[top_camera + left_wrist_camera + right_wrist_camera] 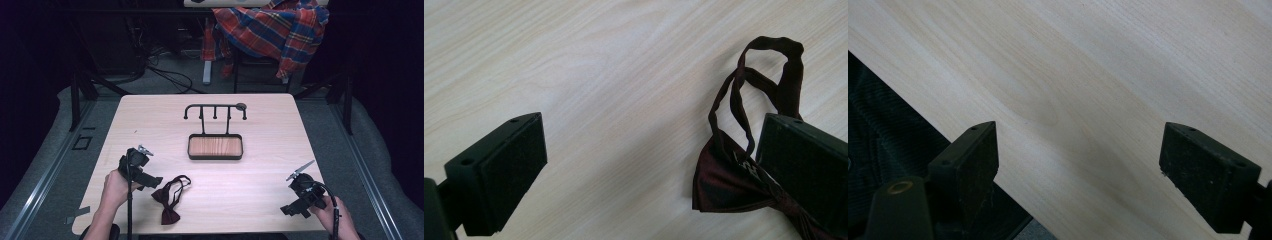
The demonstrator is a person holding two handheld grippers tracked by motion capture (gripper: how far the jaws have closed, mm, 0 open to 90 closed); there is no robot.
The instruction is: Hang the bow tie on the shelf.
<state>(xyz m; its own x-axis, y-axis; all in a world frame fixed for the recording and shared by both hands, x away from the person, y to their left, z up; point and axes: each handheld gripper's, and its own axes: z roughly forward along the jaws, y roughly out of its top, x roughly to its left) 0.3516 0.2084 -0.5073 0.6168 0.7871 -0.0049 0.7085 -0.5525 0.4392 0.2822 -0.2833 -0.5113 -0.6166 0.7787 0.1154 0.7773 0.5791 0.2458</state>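
A dark red bow tie point(170, 200) with a looped neck strap lies on the light wooden table point(150, 120), near its front edge left of the middle. My left gripper point(150, 181) is just left of it, held in a hand. In the left gripper view its jaws stand wide apart over bare wood, and the bow tie point(729, 185) lies beside the right jaw, partly behind it. My right gripper point(292, 209) is at the front right corner, open over the table's edge with nothing between its jaws point(1078, 165).
A black stand point(215, 111) with a row of hooks rises from a wood-bottomed tray point(215, 147) at the table's middle. A plaid shirt point(272, 27) hangs over a chair beyond the far edge. Cables lie on the floor behind.
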